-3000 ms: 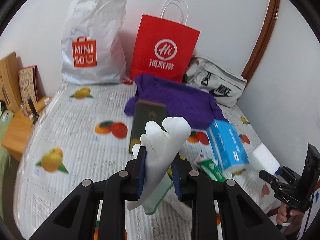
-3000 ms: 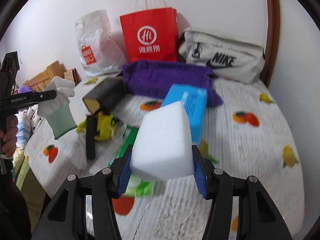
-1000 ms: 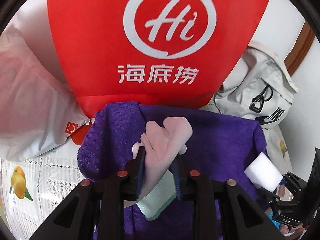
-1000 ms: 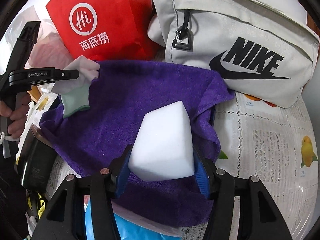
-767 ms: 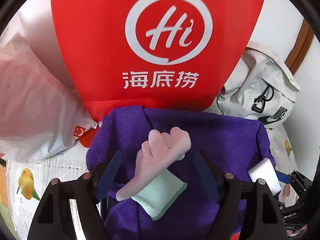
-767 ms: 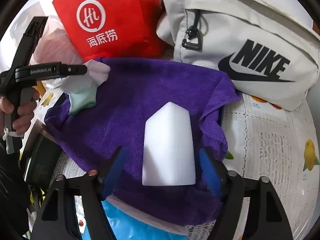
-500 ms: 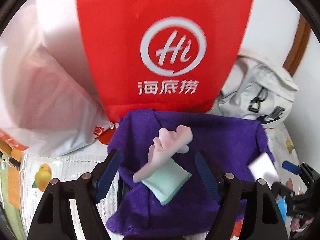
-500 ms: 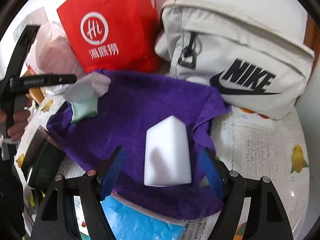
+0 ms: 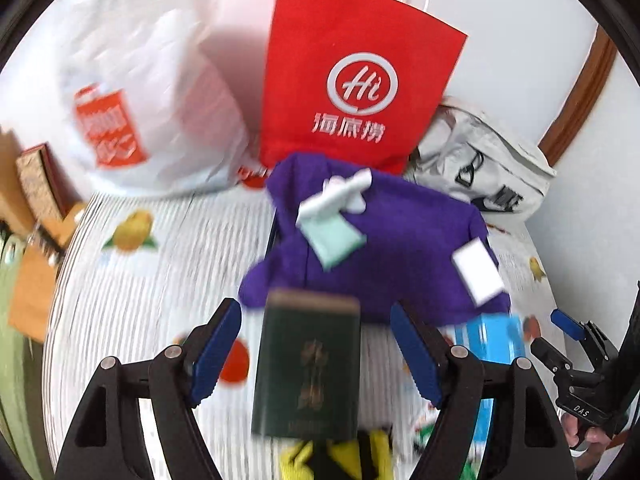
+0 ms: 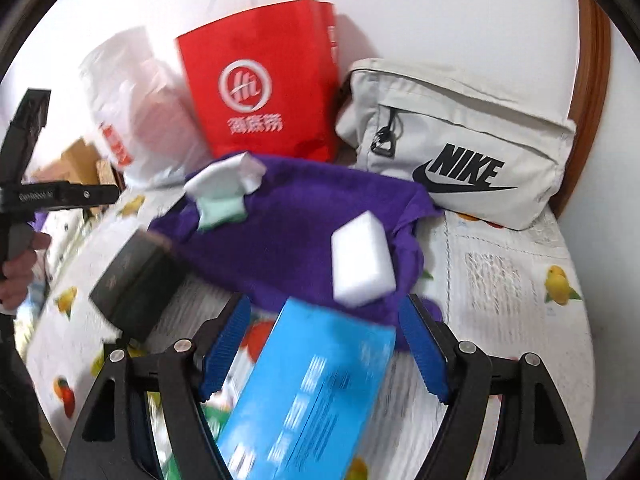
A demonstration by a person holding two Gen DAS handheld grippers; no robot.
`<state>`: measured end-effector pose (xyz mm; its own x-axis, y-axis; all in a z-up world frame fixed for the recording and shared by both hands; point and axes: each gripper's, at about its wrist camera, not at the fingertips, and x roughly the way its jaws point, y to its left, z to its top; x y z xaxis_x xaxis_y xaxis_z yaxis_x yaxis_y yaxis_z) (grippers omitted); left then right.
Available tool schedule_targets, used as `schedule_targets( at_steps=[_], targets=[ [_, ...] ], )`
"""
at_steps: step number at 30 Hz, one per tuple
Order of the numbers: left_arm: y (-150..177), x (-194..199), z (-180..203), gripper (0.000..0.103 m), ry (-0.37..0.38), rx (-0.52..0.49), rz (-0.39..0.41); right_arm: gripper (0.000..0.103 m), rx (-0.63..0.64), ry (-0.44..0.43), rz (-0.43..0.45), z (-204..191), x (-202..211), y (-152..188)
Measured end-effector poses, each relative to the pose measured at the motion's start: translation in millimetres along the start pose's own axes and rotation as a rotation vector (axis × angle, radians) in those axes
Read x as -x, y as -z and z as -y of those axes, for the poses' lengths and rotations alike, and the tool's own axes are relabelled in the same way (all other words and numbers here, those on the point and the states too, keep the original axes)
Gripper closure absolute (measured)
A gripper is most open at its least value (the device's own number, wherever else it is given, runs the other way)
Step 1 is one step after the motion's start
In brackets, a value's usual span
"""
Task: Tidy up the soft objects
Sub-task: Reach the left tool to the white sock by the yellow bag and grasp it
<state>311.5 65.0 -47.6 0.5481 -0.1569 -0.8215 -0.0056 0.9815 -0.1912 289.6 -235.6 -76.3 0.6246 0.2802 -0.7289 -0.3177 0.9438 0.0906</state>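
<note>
A purple towel [image 9: 396, 248] [image 10: 296, 236] lies spread on the bed in front of the bags. On it rest a white glove with a mint cuff [image 9: 334, 216] [image 10: 224, 192] at its left and a white sponge block [image 9: 478, 270] [image 10: 362, 264] at its right. My left gripper [image 9: 316, 354] is open and empty, pulled back over a dark green box [image 9: 308, 364]. My right gripper [image 10: 324, 348] is open and empty too, above a blue tissue pack [image 10: 308, 396] [image 9: 492, 338]. Neither gripper touches the towel.
A red paper bag [image 9: 352, 76] [image 10: 260, 88], a white plastic bag [image 9: 132, 92] and a grey Nike bag [image 10: 460, 152] [image 9: 484, 168] stand against the wall. Yellow item [image 9: 336, 460] lies near the front. A wooden stand [image 9: 28, 216] sits left of the fruit-print bedspread [image 9: 152, 280].
Both grippers opened, leaving the glove and the sponge on the purple towel, then drew back and up away from it.
</note>
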Motion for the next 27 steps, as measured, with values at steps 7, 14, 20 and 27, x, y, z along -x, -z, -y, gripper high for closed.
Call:
schedule_targets(
  at_steps=[7, 14, 20, 27],
  targets=[
    [74, 26, -7, 0.027, -0.056, 0.001, 0.001, 0.027, -0.068, -0.041, -0.07, -17, 26, 49],
    [139, 29, 0, 0.027, 0.001, 0.01, -0.051, 0.027, -0.073, -0.079, -0.086, -34, 47, 98],
    [179, 26, 10, 0.029, 0.038, -0.005, -0.065, 0.027, -0.074, -0.11, -0.09, -42, 55, 119],
    [197, 4, 14, 0.047, 0.093, -0.031, -0.069, 0.027, -0.083, -0.123, -0.084, -45, 62, 136]
  ],
)
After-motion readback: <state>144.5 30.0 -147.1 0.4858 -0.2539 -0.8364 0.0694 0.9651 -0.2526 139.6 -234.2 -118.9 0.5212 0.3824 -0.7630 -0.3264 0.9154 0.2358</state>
